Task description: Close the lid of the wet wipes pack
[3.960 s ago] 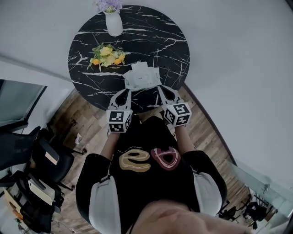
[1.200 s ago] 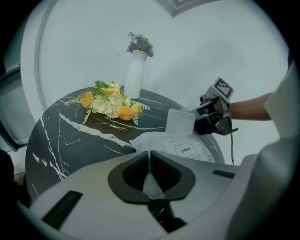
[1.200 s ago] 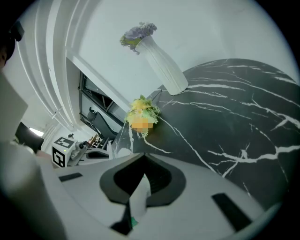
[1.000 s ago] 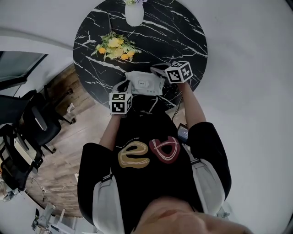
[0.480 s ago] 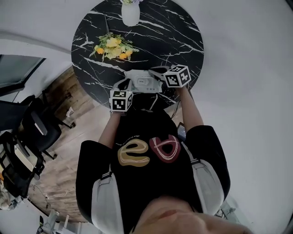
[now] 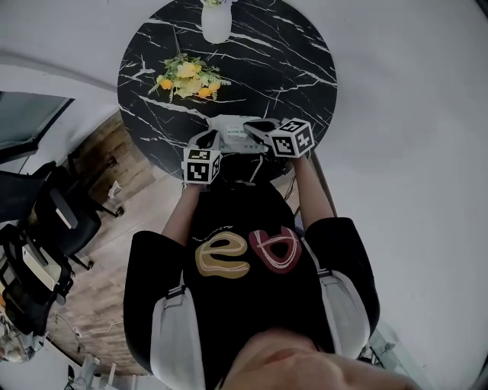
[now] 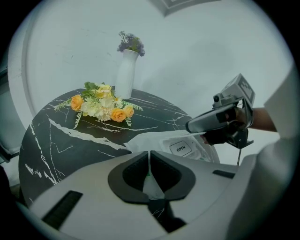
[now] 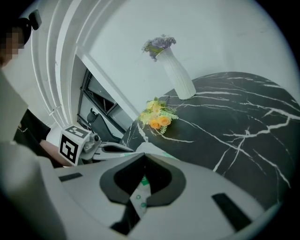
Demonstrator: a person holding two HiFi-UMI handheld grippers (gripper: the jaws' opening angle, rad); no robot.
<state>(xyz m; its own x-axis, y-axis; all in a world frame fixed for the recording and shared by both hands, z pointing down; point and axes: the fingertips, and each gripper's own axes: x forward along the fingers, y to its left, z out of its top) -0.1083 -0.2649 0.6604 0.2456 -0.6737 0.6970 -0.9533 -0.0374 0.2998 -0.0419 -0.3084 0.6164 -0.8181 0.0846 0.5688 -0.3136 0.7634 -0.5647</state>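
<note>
Pack location: pack (image 6: 231, 128) lies flat at the 6 o'clock rim of the table (image 6: 290, 68), nearest the person.
Lid: lid (image 7: 180, 148), labelled OPEN, sits on the pack's top face and looks down or almost down. Whether it has latched cannot be told.
Left gripper: left gripper (image 7: 149, 154) is at the pack's 8 o'clock edge, jaws together, apparently pinching the thin film edge.
Right gripper: right gripper (image 8: 145, 157) reaches in from 4 o'clock with jaws together and nothing between them. Its tip is over the lid, and the printed pack top shows beneath it.
Handling, judged: the pack is light and soft, with slippery film that will skid or buckle under a sideways push. The rigid lid is the only stiff part.
Hold, judged: keep the pinch on the edge seam as an anchor and press straight down on the lid's free end, opposite the hinge.
Risk, judged: an off-centre press may leave one corner unlatched, and the pack is close to the table rim.
Change over 4 s: the white flap stood up then, with a gripper on each side of the pack. The top now reads flat.
Change over 1 s: the right gripper has come down from above and inward across the pack. The left has barely moved.
Others: vase (image 6: 216, 23) at 12 o'clock and flowers (image 6: 187, 78) at 9 o'clock, both well apart from the pack.
</note>
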